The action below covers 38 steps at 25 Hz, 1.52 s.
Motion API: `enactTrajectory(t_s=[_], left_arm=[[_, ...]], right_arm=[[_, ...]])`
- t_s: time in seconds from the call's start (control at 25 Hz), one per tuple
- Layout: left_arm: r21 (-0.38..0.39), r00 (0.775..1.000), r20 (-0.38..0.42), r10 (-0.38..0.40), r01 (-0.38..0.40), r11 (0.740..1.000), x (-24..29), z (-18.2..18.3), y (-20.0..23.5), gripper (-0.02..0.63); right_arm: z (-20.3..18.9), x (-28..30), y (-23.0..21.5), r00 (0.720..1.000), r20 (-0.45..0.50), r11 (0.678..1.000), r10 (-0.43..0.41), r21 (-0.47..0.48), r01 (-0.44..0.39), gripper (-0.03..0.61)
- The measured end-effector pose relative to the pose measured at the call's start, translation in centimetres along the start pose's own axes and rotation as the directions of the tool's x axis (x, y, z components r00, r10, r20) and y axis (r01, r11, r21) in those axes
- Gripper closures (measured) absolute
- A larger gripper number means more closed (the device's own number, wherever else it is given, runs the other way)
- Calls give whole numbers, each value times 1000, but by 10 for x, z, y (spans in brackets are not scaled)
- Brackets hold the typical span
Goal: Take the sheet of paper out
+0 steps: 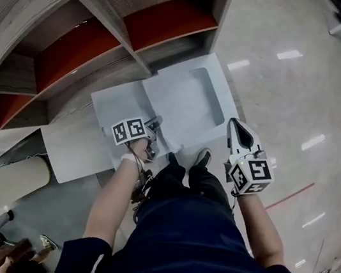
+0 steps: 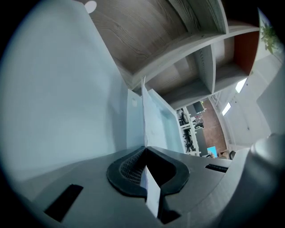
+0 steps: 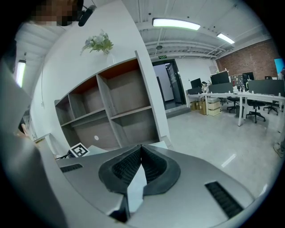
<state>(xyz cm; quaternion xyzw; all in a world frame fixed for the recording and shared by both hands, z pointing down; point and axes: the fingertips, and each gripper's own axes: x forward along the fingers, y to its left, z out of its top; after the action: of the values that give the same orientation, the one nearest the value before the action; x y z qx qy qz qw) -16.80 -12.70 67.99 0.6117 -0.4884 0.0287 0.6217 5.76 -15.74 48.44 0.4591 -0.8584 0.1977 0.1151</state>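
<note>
An open white box (image 1: pixel 192 120) lies on the floor before the shelf unit, with a shallow recess in its right half. In the left gripper view a thin sheet of paper (image 2: pixel 143 109) stands edge-on, running up from the jaws between a broad white wall (image 2: pixel 67 98) and the box's tray (image 2: pixel 164 122). My left gripper (image 1: pixel 155 124) (image 2: pixel 144 148) is shut on that sheet's near edge. In the head view the sheet is hard to tell from the white box. My right gripper (image 1: pixel 233 124) (image 3: pixel 141 146) hangs to the right of the box, shut with nothing held.
A wooden shelf unit (image 1: pixel 110 32) (image 3: pixel 116 107) with orange-backed compartments stands just beyond the box. A pale flat panel (image 1: pixel 75 146) lies left of the box. The person's shoes (image 1: pixel 202 157) stand at the box's near edge. Desks and chairs (image 3: pixel 249 100) fill the far room.
</note>
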Motion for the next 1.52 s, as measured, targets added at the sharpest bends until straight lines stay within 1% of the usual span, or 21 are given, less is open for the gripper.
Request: enactTrajectory(t_s=[0.16, 0.4, 0.6, 0.8, 1.04, 1.24, 1.52], left_arm=[[8, 1000, 18, 5, -5, 1000, -19, 2, 6, 598], [0, 998, 62, -2, 2, 1000, -50, 5, 4, 598], [-1, 995, 92, -25, 26, 1000, -73, 4, -5, 598], [1, 988, 135, -75, 75, 997, -94, 7, -28, 598], [62, 969, 186, -164, 155, 986, -119, 16, -70, 598], [78, 954, 207, -215, 203, 976, -135, 17, -95, 598], [134, 932, 222, -285, 261, 956, -155, 22, -128, 598]], right_arm=[[1, -3, 5, 1000, 6, 1000, 3, -3, -3, 566], [4, -13, 7, 1000, 14, 1000, 2, 0, -2, 566], [4, -19, 7, 1000, 16, 1000, 0, -7, 1, 566], [6, -23, 6, 1000, 19, 1000, 3, -12, -3, 566], [7, -23, 11, 1000, 23, 1000, 13, -15, -13, 566], [8, -25, 15, 999, 28, 1000, 17, -15, -17, 566], [14, -29, 12, 999, 46, 1000, 5, -10, -5, 566]])
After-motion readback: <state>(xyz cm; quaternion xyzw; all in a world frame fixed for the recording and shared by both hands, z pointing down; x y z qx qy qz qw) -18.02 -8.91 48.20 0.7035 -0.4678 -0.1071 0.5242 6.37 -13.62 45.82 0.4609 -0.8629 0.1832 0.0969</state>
